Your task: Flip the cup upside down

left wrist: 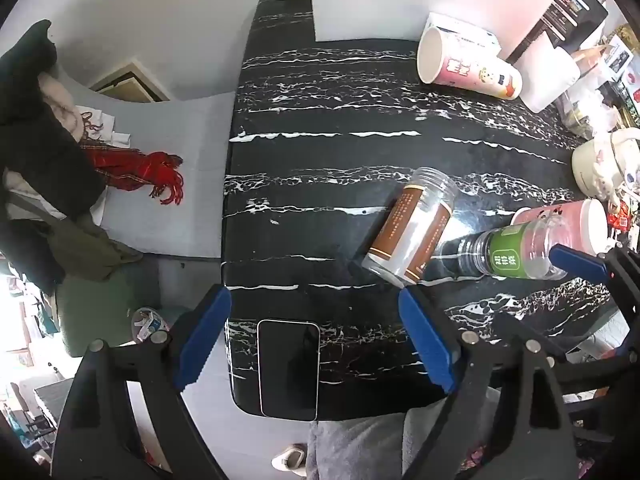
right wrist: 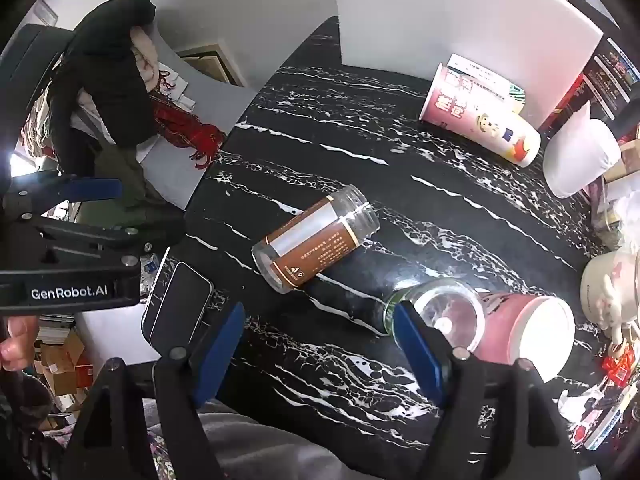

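A pink-and-white paper cup [left wrist: 468, 65] lies on its side at the far right of the black marble table [left wrist: 320, 160]; it also shows in the right wrist view [right wrist: 480, 120]. A second pink cup [right wrist: 524, 330] lies on its side near my right gripper [right wrist: 320, 344], which is open and empty over the table's near edge. A clear jar with a green label [right wrist: 436, 312] lies just beyond its right finger. My left gripper [left wrist: 316, 340] is open and empty above a phone [left wrist: 289, 364].
A clear jar with a brown label [left wrist: 412, 226] lies on its side mid-table. A white teapot [left wrist: 604, 166] and clutter crowd the right edge. A white board [right wrist: 440, 20] stands at the back. A sofa with clothes and a red scarf [left wrist: 136, 168] is on the left.
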Tool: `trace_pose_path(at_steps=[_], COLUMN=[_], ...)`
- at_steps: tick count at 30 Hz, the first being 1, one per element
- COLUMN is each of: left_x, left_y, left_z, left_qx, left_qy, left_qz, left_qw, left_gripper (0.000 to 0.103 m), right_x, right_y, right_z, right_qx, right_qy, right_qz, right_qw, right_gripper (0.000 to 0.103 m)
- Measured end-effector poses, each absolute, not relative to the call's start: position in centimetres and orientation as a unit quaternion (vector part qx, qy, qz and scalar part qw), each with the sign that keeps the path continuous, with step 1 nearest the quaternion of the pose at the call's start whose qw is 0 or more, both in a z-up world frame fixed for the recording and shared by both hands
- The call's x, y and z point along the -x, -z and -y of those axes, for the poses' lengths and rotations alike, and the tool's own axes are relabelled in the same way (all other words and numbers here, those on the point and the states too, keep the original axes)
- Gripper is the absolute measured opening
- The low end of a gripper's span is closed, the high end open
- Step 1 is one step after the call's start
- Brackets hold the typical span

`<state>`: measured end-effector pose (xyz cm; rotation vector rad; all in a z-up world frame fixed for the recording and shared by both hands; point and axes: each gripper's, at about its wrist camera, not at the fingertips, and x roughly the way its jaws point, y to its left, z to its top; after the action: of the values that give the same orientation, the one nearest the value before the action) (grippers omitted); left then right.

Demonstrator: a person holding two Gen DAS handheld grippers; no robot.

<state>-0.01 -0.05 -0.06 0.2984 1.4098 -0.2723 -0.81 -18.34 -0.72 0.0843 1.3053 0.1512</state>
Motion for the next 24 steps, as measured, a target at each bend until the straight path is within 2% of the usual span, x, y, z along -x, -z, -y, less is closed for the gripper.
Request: trace_pose_path(at_steps=[24], left_x=[1.1], left_y=[-0.2], left_z=[0.9], left_qx=[-0.148], left_qy=[0.135], left_qz=[-0.637], left_qw=[0.744], left_gripper=[0.085], right_x=[1.5], right_y=[0.2], right_z=[18.6], right_qx=[-0.042], right_qy=[-0.065], right_qz=[-0.603], right_qw=[0.794], right_gripper=[0.077])
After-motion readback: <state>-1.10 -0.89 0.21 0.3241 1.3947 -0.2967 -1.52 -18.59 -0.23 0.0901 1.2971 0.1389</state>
